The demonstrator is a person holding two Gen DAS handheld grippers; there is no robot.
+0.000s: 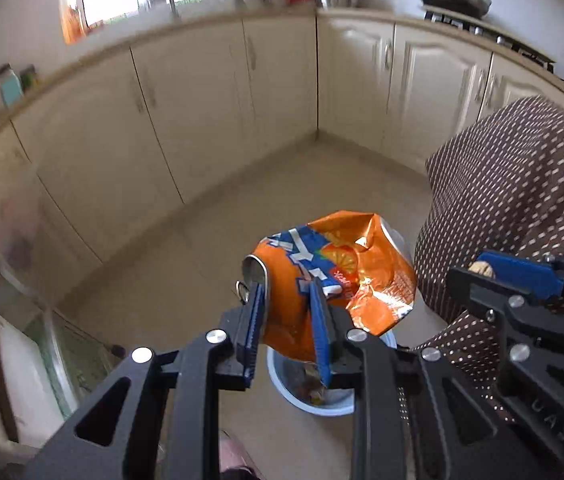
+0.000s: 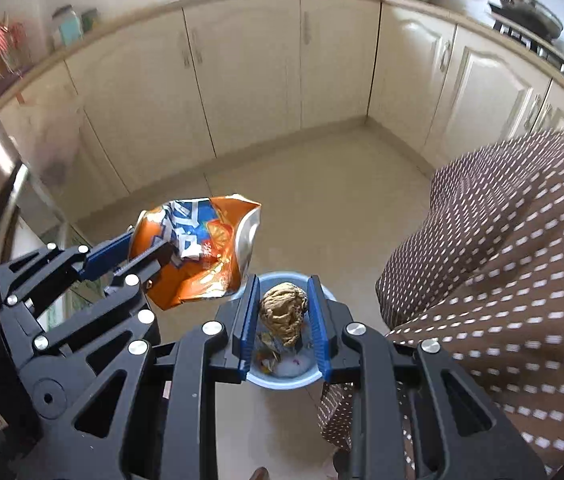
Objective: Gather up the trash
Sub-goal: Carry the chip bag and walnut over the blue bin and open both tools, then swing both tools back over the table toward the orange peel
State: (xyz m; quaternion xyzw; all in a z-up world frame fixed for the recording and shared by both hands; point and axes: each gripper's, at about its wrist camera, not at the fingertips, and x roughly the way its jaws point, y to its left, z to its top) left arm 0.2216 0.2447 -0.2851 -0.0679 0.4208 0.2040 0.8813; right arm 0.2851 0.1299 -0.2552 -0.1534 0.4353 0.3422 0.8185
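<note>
Open floor point(image 2: 322, 184) stretches clear between the cabinets point(image 2: 242, 72) and the blue bin point(image 2: 282, 380). Directly above the bin's mouth the crushed can point(image 2: 202, 256) and the brown crumpled wad point(image 2: 284, 312) hang side by side, close together. The dotted tablecloth point(image 2: 502, 280) drapes just right of the bin, narrowing passage there.

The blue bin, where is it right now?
In both wrist views the blue bin sits on the floor below the two grippers, beside the dotted brown cloth.
</note>
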